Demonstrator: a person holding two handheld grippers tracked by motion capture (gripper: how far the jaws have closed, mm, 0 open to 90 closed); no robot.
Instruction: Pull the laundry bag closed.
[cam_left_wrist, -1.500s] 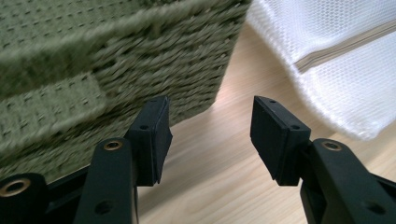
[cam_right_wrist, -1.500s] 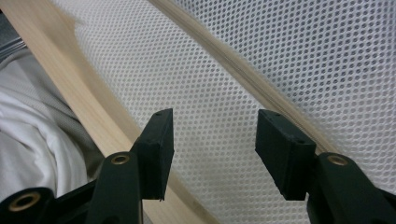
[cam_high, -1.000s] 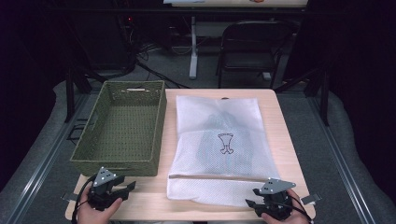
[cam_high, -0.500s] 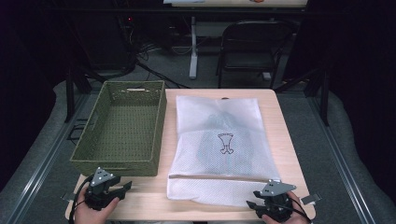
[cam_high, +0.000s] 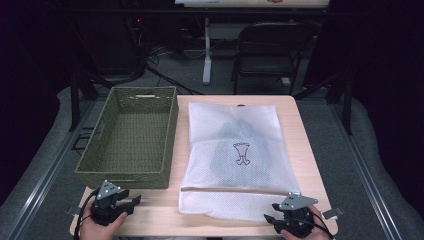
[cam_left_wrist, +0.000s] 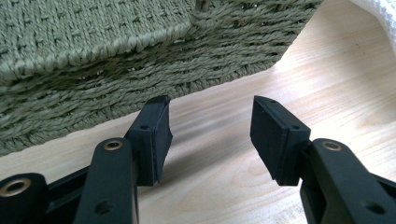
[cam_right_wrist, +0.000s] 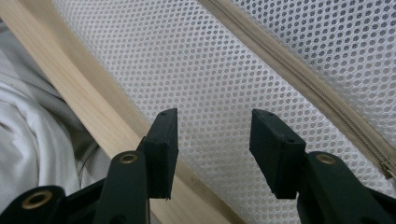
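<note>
From the high view, you are holding your left gripper (cam_high: 131, 202) over the table's (cam_high: 155, 212) near left corner, just in front of the green basket (cam_high: 131, 137). You are holding your right gripper (cam_high: 270, 220) at the near right edge, at the corner of the white mesh bag (cam_high: 235, 160). The bag is lying flat on the table just right of the basket, with a dark item showing through its middle.

In the left gripper view, your jaws are standing apart over bare wood with nothing between them, and the basket's woven wall (cam_left_wrist: 116, 60) is sitting just ahead.

In the right gripper view, your jaws have just been opening a little and are standing apart above the bag's mesh (cam_right_wrist: 210, 84), gripping nothing. The zipper (cam_right_wrist: 308, 84) is running diagonally beyond them, and the table edge is crossing at the left.
</note>
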